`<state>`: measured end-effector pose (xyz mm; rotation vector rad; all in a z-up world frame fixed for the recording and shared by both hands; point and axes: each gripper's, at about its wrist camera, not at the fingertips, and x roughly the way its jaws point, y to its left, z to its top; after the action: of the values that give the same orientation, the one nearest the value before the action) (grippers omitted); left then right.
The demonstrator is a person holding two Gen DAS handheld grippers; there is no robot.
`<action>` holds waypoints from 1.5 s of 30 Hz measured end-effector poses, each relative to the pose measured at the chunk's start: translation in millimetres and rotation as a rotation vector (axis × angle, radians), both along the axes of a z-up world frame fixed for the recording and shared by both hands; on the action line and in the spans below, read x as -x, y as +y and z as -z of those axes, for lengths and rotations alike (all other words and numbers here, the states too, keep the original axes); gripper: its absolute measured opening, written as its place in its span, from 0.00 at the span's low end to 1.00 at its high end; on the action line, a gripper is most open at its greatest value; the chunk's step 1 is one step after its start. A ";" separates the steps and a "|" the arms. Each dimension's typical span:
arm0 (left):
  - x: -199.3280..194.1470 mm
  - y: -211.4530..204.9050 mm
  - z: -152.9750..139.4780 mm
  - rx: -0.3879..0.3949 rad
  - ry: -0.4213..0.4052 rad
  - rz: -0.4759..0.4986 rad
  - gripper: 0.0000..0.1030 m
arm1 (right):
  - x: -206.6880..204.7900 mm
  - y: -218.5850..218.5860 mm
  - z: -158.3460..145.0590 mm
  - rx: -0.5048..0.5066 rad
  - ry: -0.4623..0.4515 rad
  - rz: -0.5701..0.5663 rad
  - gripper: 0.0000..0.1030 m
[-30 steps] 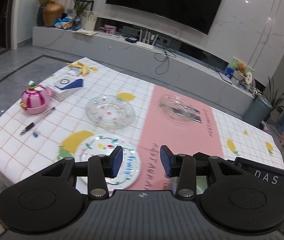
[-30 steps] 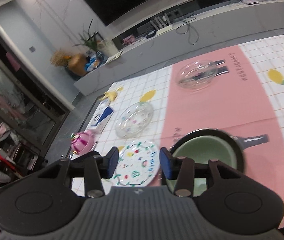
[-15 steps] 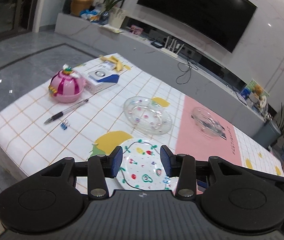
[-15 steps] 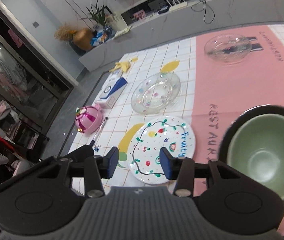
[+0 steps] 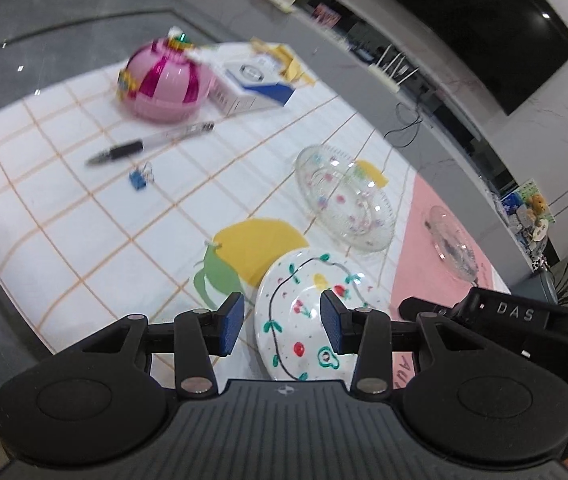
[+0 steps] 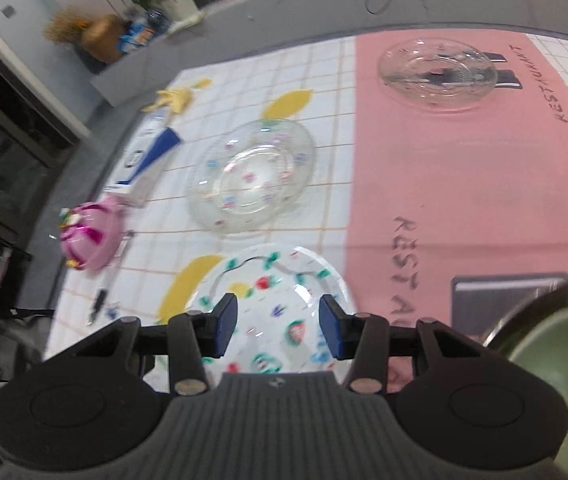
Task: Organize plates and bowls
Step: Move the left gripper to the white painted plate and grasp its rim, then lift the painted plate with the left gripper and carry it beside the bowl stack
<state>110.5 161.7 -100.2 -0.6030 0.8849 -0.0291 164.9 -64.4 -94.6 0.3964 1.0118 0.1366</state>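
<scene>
A white plate painted with fruit [image 5: 304, 312] [image 6: 271, 312] lies near the table's front edge. My left gripper [image 5: 281, 326] hangs open above its left part, nothing between the fingers. My right gripper [image 6: 277, 326] is open too, over the same plate. Behind the painted plate sits a clear glass plate with coloured dots [image 5: 344, 204] [image 6: 251, 176]. A smaller clear glass bowl [image 5: 452, 244] [image 6: 438, 72] rests on the pink strip of the tablecloth. A green bowl with a dark rim [image 6: 556, 344] shows at the right edge of the right wrist view.
On the left part of the table are a pink toy dome [image 5: 163, 80] [image 6: 87, 240], a white and blue box [image 5: 249, 88] [image 6: 143, 156], a pen [image 5: 147, 146] and a small blue clip [image 5: 138, 178]. Grey floor lies past the table's left edge.
Both grippers have come down and closer to the table, so the painted plate now fills the gap between each pair of fingers. The left view has rolled. Both openings look unchanged.
</scene>
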 end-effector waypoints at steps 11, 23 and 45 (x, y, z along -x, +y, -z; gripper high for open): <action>-20.3 -8.1 19.6 -0.024 0.075 -0.027 0.39 | -32.0 3.5 27.7 0.102 0.130 0.063 0.44; -19.5 3.5 23.0 -0.005 0.094 -0.059 0.28 | -39.0 6.9 39.9 0.011 0.182 0.061 0.48; -12.7 44.9 32.9 0.029 0.088 -0.190 0.13 | -22.1 5.4 57.5 -0.229 0.115 0.035 0.22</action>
<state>123.2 206.6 -133.1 -0.7174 0.9102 0.1575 187.1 -59.0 -152.0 0.6363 1.1054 0.2007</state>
